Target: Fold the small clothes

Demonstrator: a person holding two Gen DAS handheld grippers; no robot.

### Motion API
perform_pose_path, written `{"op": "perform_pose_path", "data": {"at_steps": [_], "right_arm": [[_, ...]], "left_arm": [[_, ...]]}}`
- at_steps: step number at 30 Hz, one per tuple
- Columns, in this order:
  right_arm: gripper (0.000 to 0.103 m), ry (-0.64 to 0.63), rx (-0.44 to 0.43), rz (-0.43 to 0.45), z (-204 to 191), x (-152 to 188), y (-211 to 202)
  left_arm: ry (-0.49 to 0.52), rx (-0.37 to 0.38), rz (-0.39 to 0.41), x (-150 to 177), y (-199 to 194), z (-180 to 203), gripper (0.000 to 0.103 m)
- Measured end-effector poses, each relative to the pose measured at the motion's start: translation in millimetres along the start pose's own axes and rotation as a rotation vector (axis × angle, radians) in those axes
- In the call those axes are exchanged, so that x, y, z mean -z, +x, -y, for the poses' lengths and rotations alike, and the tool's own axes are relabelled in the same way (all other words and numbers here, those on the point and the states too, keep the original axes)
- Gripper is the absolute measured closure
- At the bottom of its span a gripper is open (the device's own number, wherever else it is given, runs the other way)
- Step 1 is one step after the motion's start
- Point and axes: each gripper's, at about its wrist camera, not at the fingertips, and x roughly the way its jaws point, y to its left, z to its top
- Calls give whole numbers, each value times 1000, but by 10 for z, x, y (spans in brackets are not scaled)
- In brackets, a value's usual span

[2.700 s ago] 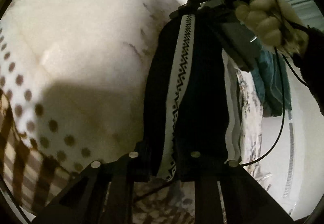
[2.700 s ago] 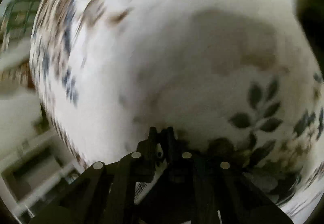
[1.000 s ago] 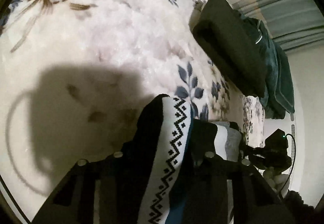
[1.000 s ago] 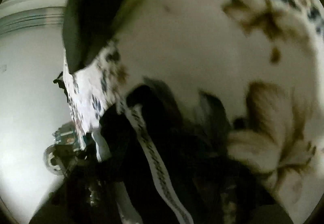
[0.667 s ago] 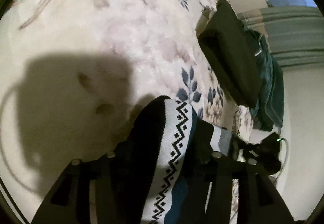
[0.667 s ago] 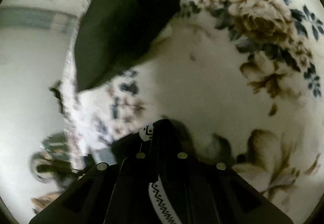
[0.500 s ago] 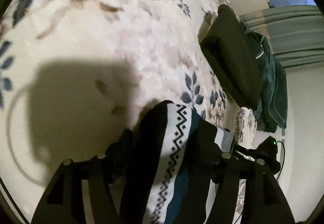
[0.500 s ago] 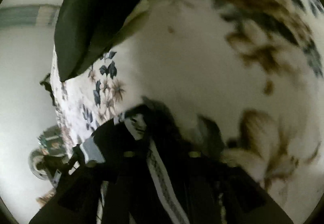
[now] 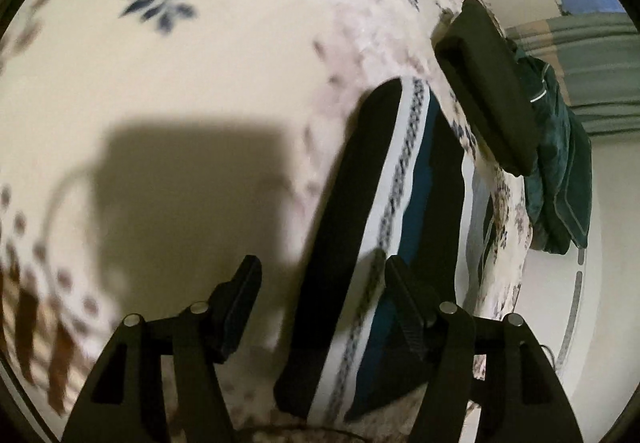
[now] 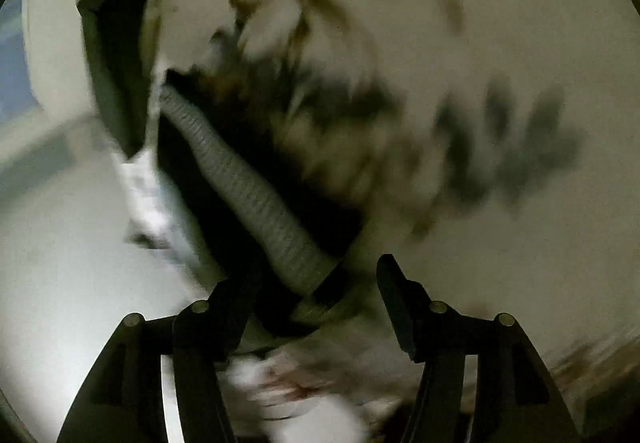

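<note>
A small dark garment [image 9: 360,227] with a white zigzag band and a teal stripe lies folded in a long strip on the floral bedspread [image 9: 208,75]. My left gripper [image 9: 320,279] is open above its near end, with the fingers apart on either side and nothing held. In the blurred right wrist view the same garment [image 10: 256,187] lies between and ahead of my open right gripper [image 10: 316,279]; its left finger overlaps the cloth edge.
A folded black garment [image 9: 484,83] lies at the far right of the bed, with a dark green one [image 9: 560,171] behind it at the edge. The bed edge and a pale floor [image 9: 560,323] are to the right. Curtains [image 9: 592,55] hang beyond.
Both grippers have let go of the garment and opened. It now lies flat on the bed in a long strip. Both cameras have pulled back a little.
</note>
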Motion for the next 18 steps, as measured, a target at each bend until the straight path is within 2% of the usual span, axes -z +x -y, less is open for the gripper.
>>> {"op": "perform_pose_path", "data": {"at_steps": [1,2,4,5,7,10,11,12,13,14,15,16,18], "right_arm": [[41,35,-25,-60,20,57,203],[41,49,-25,-78,19,86,337],[41,71,32,-117,5,110,694],[41,81,22,-113,3,116,793],[71,33,22,-52,-118,171,842],[87,-132,-5,6,-319,380,658],[88,-187,33,21,-330,430,614],[88,-238,102,31,-315,464,604],[88,-280,238,18,-236,451,648],[80,-274,277,-1,-160,433,677],[59,-249,284,-12,-91,419,676],[52,-217,259,-17,-42,418,643],[52,-191,187,-27,-43,459,567]], "left_arm": [[-2,-4,-3,48,-23,4,41],[2,-8,-6,83,-38,13,41],[18,-13,-12,139,-66,45,41],[25,-20,-14,149,-68,59,41],[26,-16,-19,173,-76,69,41],[21,9,-15,197,-118,60,41],[21,24,-19,207,-125,57,41],[23,25,-22,232,-125,55,41],[24,33,-29,263,-124,48,41],[20,43,-37,303,-125,36,41],[13,43,-42,336,-127,33,41],[-3,47,-46,397,-142,16,41],[-61,75,-59,552,-177,-15,41]]}}
